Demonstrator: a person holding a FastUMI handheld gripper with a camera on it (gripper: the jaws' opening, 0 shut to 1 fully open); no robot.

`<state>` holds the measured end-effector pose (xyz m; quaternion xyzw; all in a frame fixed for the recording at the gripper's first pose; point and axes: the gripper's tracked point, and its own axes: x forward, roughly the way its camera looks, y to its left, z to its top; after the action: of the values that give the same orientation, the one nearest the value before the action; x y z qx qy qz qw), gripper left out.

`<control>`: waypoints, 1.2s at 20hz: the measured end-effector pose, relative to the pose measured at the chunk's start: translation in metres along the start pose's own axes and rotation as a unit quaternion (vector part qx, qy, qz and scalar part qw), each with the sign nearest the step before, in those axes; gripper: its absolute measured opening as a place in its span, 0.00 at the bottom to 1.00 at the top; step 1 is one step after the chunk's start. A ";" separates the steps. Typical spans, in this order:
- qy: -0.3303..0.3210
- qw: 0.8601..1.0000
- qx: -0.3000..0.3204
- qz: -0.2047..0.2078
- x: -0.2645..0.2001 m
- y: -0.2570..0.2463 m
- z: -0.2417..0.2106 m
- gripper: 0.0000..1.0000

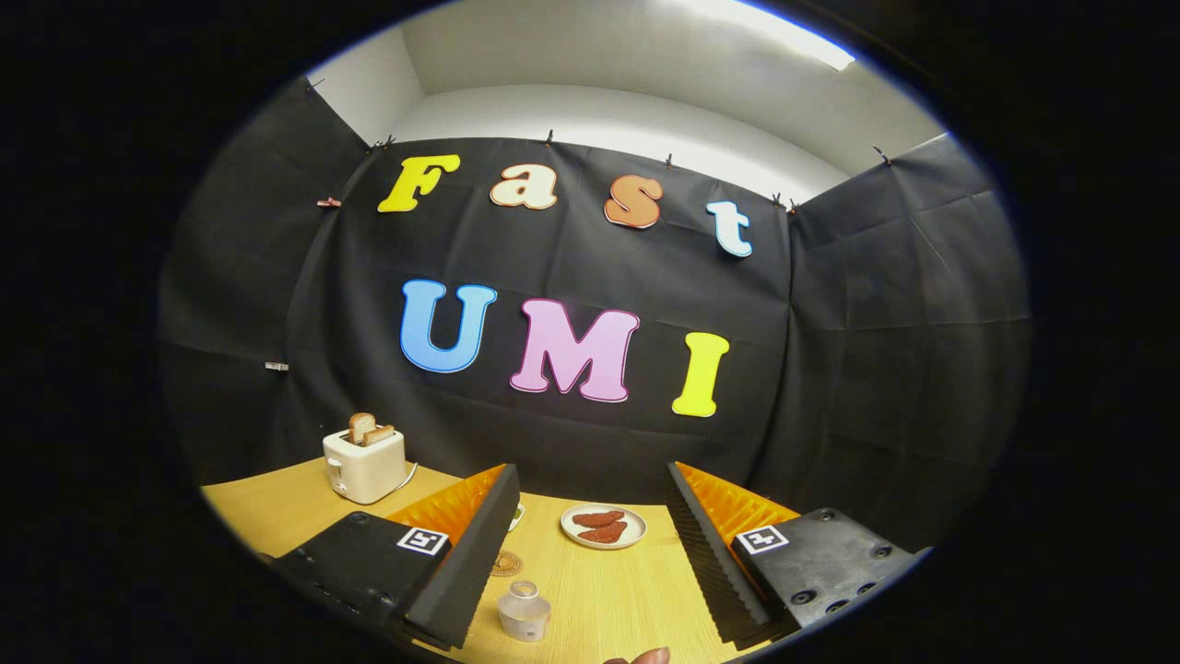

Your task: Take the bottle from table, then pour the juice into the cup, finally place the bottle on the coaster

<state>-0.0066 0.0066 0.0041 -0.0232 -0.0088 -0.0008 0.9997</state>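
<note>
bottle (pixel 524 610) stands between the wide-open gripper (pixel 590 544) fingers, nearer the left one.

Between the spread fingers (pixel 590 553) bare wooden counter (pixel 599 590) lies open, apart from a small clear plastic bottle (pixel 524 611) near the left finger and a white plate of sausages (pixel 604 527) beyond.

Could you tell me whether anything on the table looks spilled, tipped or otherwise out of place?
Nothing stands out. The small bottle stands upright between the open claw fingers, the plate of food sits flat beyond them, and the toaster with its toast stands squarely. No spill shows on the table.
</note>
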 end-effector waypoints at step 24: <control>-0.017 0.998 0.018 0.053 -0.013 0.046 -0.063 0.97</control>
<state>-0.0179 0.0496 -0.0614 -0.0061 -0.0251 0.0523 0.9983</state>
